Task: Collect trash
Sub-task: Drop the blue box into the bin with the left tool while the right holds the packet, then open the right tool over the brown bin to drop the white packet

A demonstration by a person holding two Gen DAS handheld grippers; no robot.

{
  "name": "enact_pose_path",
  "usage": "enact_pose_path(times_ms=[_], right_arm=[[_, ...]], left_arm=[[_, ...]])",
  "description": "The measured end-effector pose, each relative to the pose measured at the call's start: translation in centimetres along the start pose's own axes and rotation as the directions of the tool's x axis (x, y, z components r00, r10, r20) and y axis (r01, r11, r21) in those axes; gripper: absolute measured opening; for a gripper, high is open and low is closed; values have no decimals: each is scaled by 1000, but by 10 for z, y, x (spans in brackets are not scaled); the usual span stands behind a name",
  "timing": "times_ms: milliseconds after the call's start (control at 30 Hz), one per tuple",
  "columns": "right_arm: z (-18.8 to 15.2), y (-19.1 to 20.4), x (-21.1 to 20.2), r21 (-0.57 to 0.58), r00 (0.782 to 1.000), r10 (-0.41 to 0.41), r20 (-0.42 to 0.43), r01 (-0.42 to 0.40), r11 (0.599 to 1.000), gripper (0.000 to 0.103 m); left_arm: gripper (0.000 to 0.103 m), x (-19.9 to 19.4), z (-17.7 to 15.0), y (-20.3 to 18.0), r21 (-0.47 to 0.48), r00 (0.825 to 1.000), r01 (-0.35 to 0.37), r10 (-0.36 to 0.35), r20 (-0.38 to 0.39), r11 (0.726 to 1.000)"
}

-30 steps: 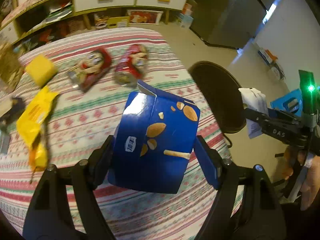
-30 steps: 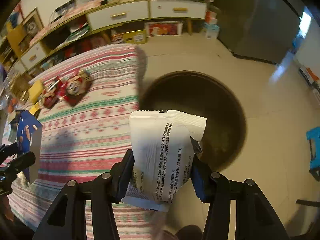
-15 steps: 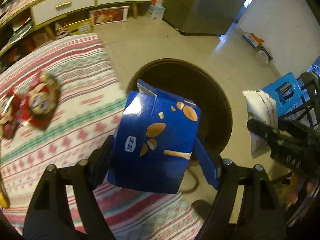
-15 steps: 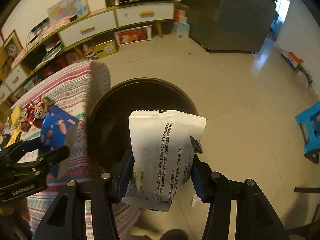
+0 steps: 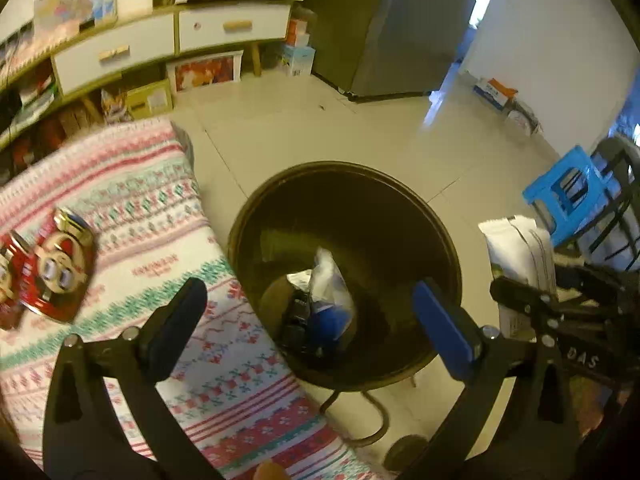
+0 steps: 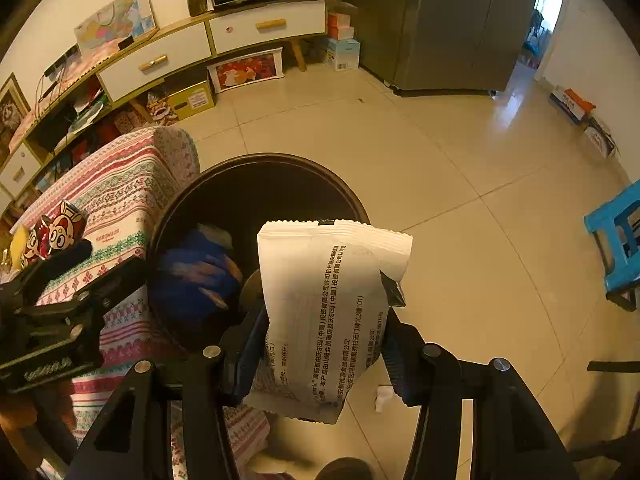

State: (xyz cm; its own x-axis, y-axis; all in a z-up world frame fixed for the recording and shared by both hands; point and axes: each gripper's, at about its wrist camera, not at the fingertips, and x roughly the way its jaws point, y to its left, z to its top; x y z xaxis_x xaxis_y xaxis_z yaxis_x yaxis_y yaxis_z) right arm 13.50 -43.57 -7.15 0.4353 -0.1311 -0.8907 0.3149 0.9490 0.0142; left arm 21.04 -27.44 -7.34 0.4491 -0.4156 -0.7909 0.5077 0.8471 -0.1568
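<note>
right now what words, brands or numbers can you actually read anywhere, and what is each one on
"DAS": on the arm of the right hand-held gripper, seen in the left wrist view.
"101": ends one line of Chinese print on the white wrapper; the rest I cannot read reliably.
Red lettering on the striped tablecloth: too blurred.
Raised lettering on the left hand-held gripper, seen in the right wrist view: too dim.
Boxes on the floor: too small.

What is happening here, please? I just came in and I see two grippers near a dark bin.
A person is collecting trash with a gripper in each hand. The left gripper is open and empty above the round dark bin, and a blue snack box is inside the bin, blurred. The right gripper is shut on a white wrapper, held near the bin's rim and not yet dropped. Red snack packets lie on the patterned tablecloth beside the bin.
</note>
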Motion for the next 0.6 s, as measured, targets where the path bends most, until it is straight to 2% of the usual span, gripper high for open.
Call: enact_pose_path(times_ms=[267, 433, 567, 600], right_arm=[[3, 12, 3, -15, 1000, -7, -1, 7, 1000, 55], [5, 22, 6, -31, 1000, -9, -2, 9, 999, 55], [8, 31, 6, -39, 999, 10, 34, -8, 999, 57], [8, 32, 6, -40, 999, 14, 46, -12, 999, 66]], left_arm=[[102, -35, -6, 18, 35, 999, -34, 33, 28, 999], [102, -58, -20, 39, 10, 999, -48, 48, 27, 999], [102, -80, -37, 61, -22, 997, -72, 72, 18, 997], [102, -83, -41, 63, -26, 997, -80, 80, 15, 996]])
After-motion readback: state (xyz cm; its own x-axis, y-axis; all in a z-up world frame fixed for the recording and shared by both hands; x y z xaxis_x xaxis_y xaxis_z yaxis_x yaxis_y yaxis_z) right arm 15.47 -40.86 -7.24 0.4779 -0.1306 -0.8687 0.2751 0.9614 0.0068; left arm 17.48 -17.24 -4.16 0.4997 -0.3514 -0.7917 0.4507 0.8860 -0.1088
